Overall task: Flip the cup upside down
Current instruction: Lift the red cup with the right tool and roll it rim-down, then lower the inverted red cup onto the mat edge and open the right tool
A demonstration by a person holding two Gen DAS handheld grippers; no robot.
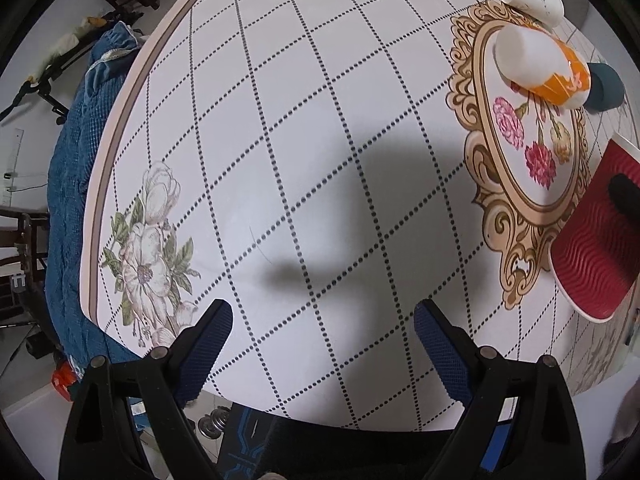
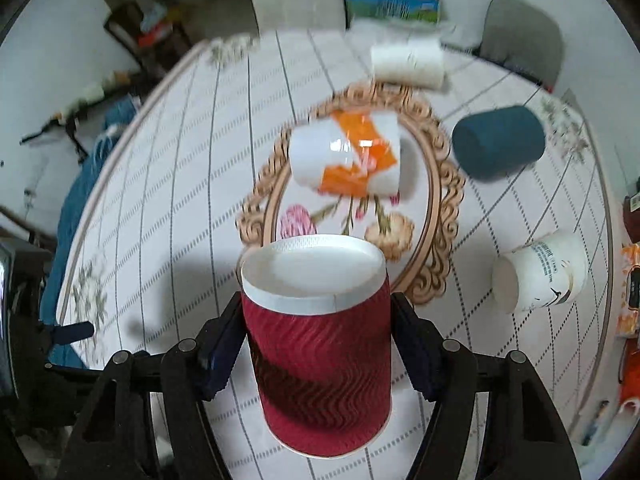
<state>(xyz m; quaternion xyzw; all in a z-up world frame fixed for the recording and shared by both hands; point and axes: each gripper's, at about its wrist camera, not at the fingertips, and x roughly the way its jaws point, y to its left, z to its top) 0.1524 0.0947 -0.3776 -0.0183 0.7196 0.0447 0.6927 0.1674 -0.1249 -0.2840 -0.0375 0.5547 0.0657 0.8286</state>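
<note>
While the right gripper [image 2: 318, 344] clamps the red cup [image 2: 320, 356] base-up, lower it squarely until its rim seats on the table [image 2: 168, 216], then release. Left gripper [image 1: 323, 346] hangs open, holding nothing.

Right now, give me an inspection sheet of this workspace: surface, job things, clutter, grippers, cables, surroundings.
Surface: round table with a dotted-grid cloth, printed flowers and an ornate gold oval.
Job's things: red ribbed cup, base up and rim down, clamped between the right gripper's pads; whether its rim touches the cloth cannot be told.
Clutter: four cups on their sides: orange-and-white cup on the oval, plain white cup, teal cup, white printed cup.
Grippers: left gripper open and empty above the near table edge; right gripper shut on the red cup.
Cables: nothing seen.
Surroundings: blue quilted fabric beside the table; grey chair back behind it.
</note>
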